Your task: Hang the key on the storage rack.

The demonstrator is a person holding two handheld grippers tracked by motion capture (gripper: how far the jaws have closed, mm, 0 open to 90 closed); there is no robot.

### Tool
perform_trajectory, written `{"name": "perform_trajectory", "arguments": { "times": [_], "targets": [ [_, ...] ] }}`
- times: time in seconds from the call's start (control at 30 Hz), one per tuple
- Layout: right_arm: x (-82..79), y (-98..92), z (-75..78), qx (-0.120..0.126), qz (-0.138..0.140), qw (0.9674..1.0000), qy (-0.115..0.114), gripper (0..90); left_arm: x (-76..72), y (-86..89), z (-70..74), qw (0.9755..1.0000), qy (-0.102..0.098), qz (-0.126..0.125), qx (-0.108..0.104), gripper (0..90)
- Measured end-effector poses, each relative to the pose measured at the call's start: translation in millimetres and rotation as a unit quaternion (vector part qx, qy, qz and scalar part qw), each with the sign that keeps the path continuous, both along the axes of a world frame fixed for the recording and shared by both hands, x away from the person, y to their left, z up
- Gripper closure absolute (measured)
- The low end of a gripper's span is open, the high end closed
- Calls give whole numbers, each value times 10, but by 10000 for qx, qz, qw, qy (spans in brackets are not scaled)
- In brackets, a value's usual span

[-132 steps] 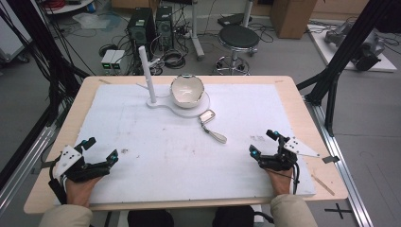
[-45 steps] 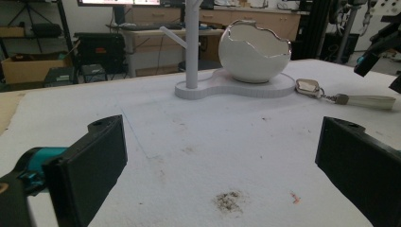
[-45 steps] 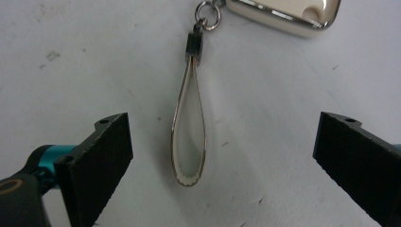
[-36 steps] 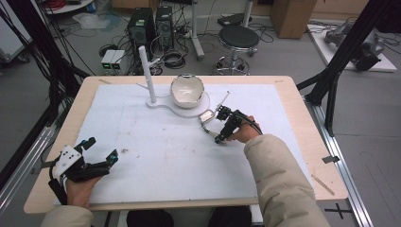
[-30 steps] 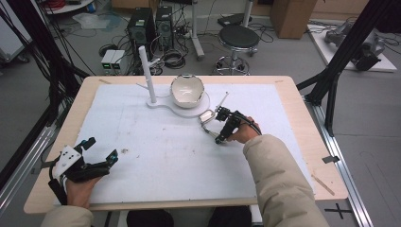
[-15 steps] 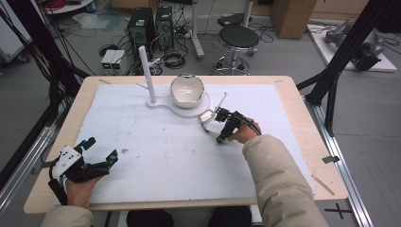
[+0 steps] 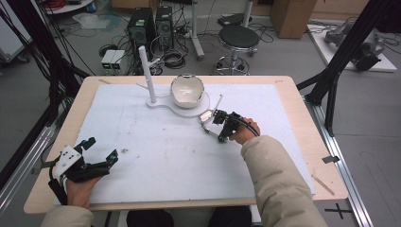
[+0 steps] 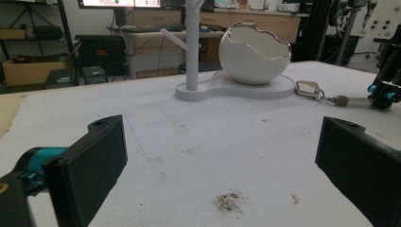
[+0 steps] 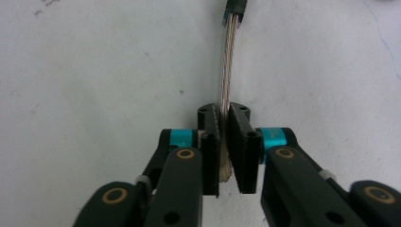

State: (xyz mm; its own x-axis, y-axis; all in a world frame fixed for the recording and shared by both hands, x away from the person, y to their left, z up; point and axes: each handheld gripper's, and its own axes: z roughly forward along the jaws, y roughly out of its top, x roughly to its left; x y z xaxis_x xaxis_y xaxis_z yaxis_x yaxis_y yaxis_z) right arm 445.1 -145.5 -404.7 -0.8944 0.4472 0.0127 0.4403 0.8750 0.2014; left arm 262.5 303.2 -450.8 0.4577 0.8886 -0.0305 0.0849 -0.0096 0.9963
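A keychain lies on the white mat just right of the stand: a silver tag [image 7: 206, 116] with a pale, clear strap [image 9: 226, 71] trailing from it. My right gripper [image 7: 221, 137] points down at the strap's near end. Its jaws have just been closing, and in the right gripper view the right gripper [image 9: 225, 137] has its pads pressed on the strap between them. My left gripper [image 7: 94, 150] rests at the table's near left corner. In the left gripper view the left gripper [image 8: 227, 158] stands wide open and holds nothing, with the tag [image 8: 308, 88] far ahead.
A white stand with an upright post [image 7: 144, 71] and a cracked-egg bowl [image 7: 187, 90] sits at the back middle of the mat [image 7: 142, 142]. The wooden table edge [image 7: 326, 142] frames the mat. A stool [image 7: 235, 35] and computers stand beyond.
The right hand has come from the near right edge up to the keychain. Over the last second it stays in place while its jaws come together on the strap. The left hand has not moved.
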Motion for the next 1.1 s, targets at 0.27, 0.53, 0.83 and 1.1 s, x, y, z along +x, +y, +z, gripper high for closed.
{"name": "perform_trajectory", "arguments": {
  "times": [0.27, 0.53, 0.83, 1.1],
  "targets": [
    [-11, 13, 13, -99, 88, 9999, -58, 873, 4, 5, 1, 10000, 9, 11, -37, 33],
    [-100, -21, 157, 155, 363, 9989, -268, 876, 30, 29, 31, 9993, 93, -216, -290, 34],
    [-308, -2, 389, 512, 907, 9925, -642, 875, 231, -102, 615, 9949, -89, -985, 209, 34],
    [-484, 131, 649, 1088, 1746, 9756, -762, 875, 422, -400, 1021, 9735, -73, -2245, 438, 34]
  ]
}}
